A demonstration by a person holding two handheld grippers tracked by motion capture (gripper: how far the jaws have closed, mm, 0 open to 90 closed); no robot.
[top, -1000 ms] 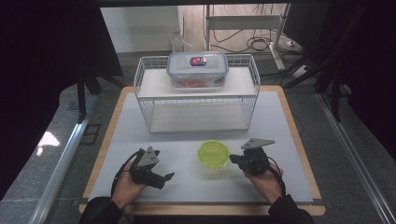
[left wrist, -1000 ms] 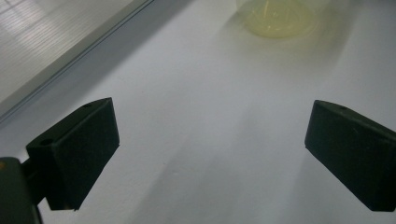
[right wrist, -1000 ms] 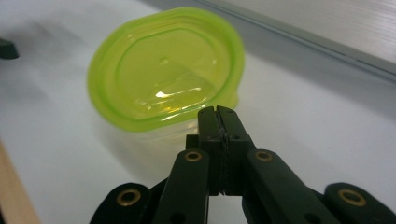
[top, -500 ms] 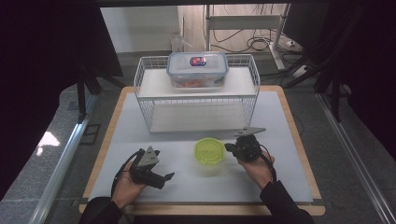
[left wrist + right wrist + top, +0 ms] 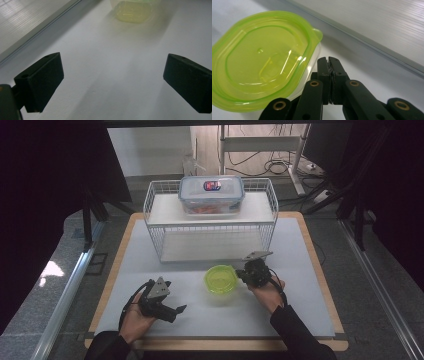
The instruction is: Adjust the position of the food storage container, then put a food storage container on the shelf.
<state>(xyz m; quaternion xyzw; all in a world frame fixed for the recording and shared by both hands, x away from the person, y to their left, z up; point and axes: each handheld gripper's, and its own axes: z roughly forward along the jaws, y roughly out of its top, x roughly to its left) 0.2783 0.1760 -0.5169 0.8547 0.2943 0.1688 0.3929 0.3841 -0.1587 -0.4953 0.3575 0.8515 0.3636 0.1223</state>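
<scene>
I can read no words or numbers anywhere. The one label I see is a small red-and-blue sticker on the lid of the clear storage box, which stands on top of the white wire rack at the far side of my desk; its print is too small to make out.

In the right gripper view, the green lid is cut off by the left and bottom edges, and the clear tub under it shows just a thin strip. In the left gripper view, this tub is cut off by the top edge and is blurred. In the high view, the red contents of the box on the wire rack are too small to tell.
</scene>
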